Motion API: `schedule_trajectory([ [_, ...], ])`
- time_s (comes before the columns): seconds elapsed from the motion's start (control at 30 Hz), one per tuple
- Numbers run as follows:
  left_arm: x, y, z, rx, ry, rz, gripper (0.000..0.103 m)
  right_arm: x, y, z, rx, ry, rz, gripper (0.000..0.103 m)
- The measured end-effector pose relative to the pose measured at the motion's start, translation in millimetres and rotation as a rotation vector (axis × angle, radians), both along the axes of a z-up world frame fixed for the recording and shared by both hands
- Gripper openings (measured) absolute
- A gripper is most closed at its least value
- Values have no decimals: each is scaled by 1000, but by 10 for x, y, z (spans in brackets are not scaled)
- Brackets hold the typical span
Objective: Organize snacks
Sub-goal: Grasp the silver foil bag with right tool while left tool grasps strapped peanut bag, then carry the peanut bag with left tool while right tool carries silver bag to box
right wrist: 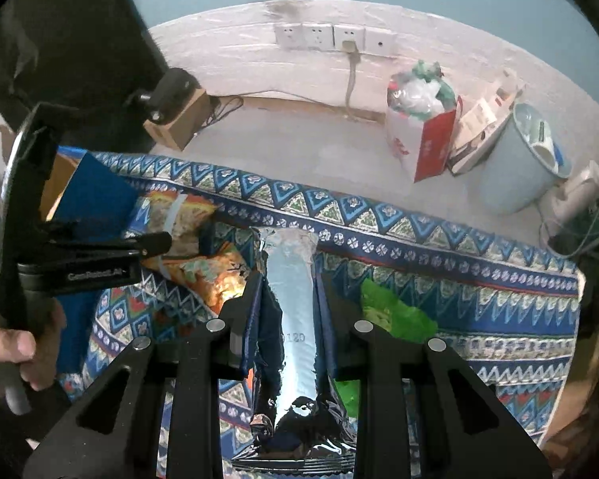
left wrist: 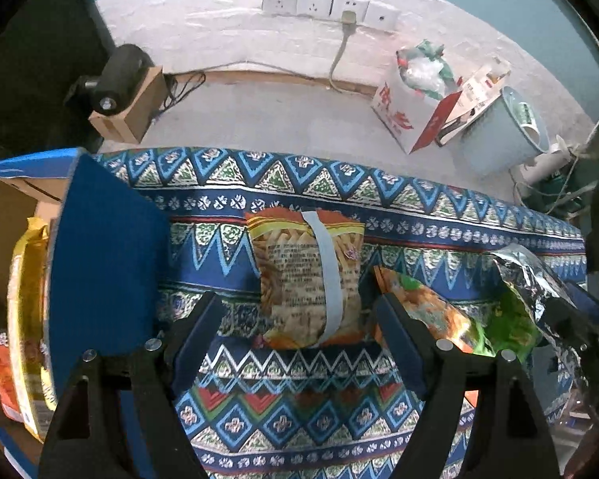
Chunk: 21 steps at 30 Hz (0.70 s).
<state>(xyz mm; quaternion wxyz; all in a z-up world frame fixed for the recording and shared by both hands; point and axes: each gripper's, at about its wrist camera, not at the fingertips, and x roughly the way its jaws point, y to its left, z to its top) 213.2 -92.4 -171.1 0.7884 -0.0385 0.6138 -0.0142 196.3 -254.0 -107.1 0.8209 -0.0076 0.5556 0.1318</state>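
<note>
Right wrist view: right gripper [right wrist: 287,299] clenched on silver foil packet [right wrist: 293,279].
Left wrist view: left gripper [left wrist: 299,311] released, fries bag [left wrist: 299,275] between its fingers.

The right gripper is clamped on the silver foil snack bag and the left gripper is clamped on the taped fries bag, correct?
Not quite. The left gripper is open around the taped orange fries bag, as the left wrist view shows. The right gripper is clamped on the silver foil snack bag.

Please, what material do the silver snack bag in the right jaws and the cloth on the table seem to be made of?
Silver snack bag: probably metallised plastic film, glossy; it shines like a mirror and wrinkles sharply.
Cloth: apparently woven fabric, matte; it carries a printed or woven geometric pattern and drapes softly over the table edge. Which one, I cannot tell.
</note>
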Motion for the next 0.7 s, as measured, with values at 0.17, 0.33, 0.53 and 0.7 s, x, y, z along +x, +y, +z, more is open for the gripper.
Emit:
schedule_trajectory([
  [0.17,86,-59,-151,22,30,-11,81,77,-34,-94,26,7,-26,25],
  [0.33,133,-80,-269,38,31,-34,81,119,-41,-115,33,6,-31,25],
  [0.53,89,-90,-302,38,3,-60,54,125,-10,-127,21,-2,-17,25],
  [0.7,11,-95,-189,74,-36,-84,42,118,11,-157,21,2,-16,25],
])
